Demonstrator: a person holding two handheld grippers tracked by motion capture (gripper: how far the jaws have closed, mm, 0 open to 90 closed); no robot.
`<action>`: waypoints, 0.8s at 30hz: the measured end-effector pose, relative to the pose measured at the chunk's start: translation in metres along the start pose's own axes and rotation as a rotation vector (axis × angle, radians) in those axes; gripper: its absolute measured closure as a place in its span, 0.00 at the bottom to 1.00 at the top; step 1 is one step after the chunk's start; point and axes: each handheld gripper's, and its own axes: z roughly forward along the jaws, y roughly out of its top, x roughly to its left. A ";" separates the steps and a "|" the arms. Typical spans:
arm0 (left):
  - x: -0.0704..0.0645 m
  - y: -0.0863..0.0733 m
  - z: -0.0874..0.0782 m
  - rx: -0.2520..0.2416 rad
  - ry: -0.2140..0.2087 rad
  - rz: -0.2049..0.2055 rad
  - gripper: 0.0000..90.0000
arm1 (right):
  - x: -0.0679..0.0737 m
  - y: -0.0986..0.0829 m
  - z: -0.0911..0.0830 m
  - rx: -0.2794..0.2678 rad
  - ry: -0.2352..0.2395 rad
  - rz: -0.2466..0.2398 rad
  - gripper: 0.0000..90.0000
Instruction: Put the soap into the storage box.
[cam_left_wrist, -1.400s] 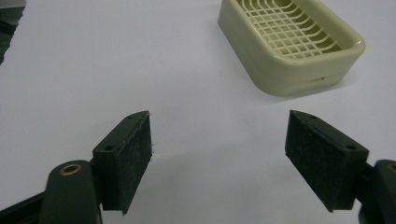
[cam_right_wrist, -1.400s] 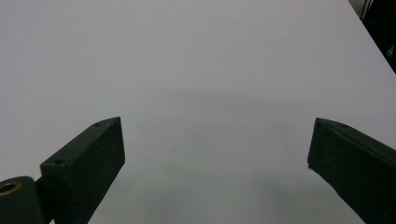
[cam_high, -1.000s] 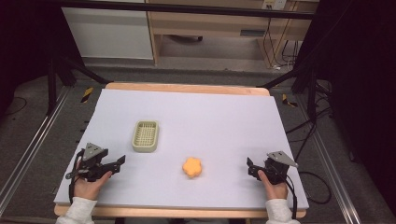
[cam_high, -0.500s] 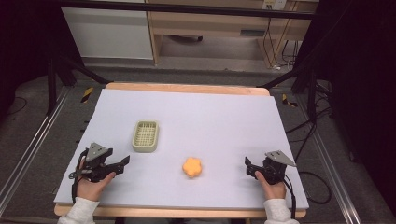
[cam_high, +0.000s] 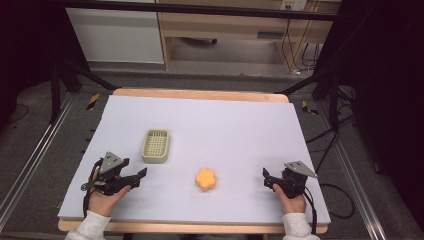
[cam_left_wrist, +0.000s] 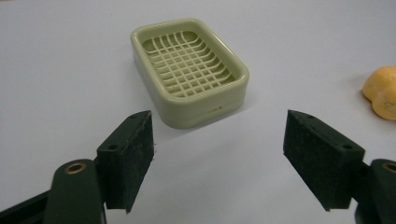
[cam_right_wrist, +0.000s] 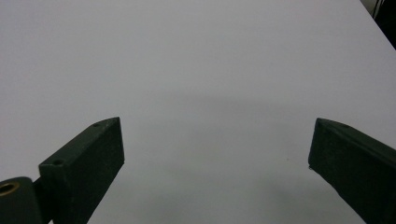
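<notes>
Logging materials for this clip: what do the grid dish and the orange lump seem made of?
Grid dish: pale green moulded plastic, probably; smooth rim with a slight sheen, rigid lattice. Orange lump: matte with soft rounded lobes, perhaps foam or soap; unclear.

You have a pale green soap dish (cam_high: 156, 146) lying flat on the white table (cam_high: 225, 125), left of centre, its long side running near to far. It is a rounded rectangle with a raised rim and an open grid inside, and it holds nothing. To its right and a little nearer you lies an orange, lobed, flower-shaped piece (cam_high: 205, 179), near the dish but apart from it.
</notes>
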 end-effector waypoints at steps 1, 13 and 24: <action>0.000 0.000 0.000 0.000 0.000 0.000 0.27 | 0.000 0.000 0.000 0.000 0.000 0.000 0.04; -0.016 0.010 0.006 -0.002 -0.035 0.026 0.28 | 0.001 0.000 0.000 0.003 0.000 -0.014 0.04; -0.029 0.028 0.011 -0.005 -0.062 0.088 0.28 | 0.002 0.000 0.000 0.003 0.001 -0.019 0.04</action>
